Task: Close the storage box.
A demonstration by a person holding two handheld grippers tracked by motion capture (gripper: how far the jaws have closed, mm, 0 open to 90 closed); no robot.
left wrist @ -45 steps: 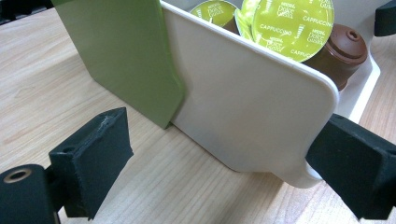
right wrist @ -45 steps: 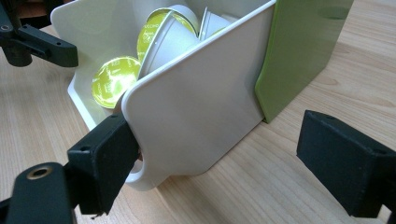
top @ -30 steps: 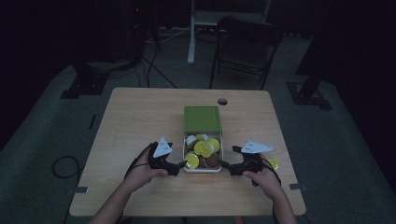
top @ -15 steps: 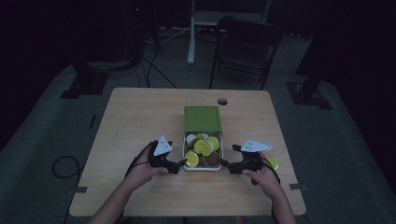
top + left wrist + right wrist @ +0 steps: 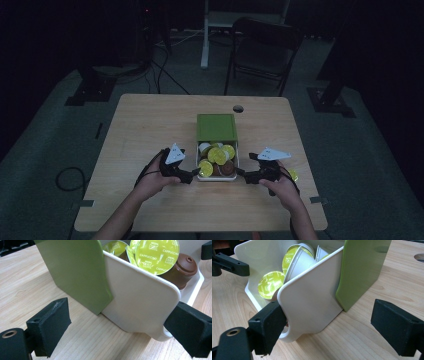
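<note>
White drawer: we see the white drawer (image 5: 218, 176) pulled out toward us from the green sleeve (image 5: 216, 127), near the table's (image 5: 150, 120) near-middle.
Contents: coffee capsules (image 5: 215, 156) with yellow-green foil lids, one reading CAPPUCCINO (image 5: 157, 255), and a brown capsule (image 5: 184, 265) at the front corner.
Left gripper: our left gripper (image 5: 196, 171) sits at the drawer's front left corner; jaws wide apart, one touching the corner by the lower edge, nothing clamped.
Right gripper: our right gripper (image 5: 241, 173) is at the front right corner; jaws wide open, one against the drawer's wall (image 5: 312, 302), the other well clear on the wood.
</note>
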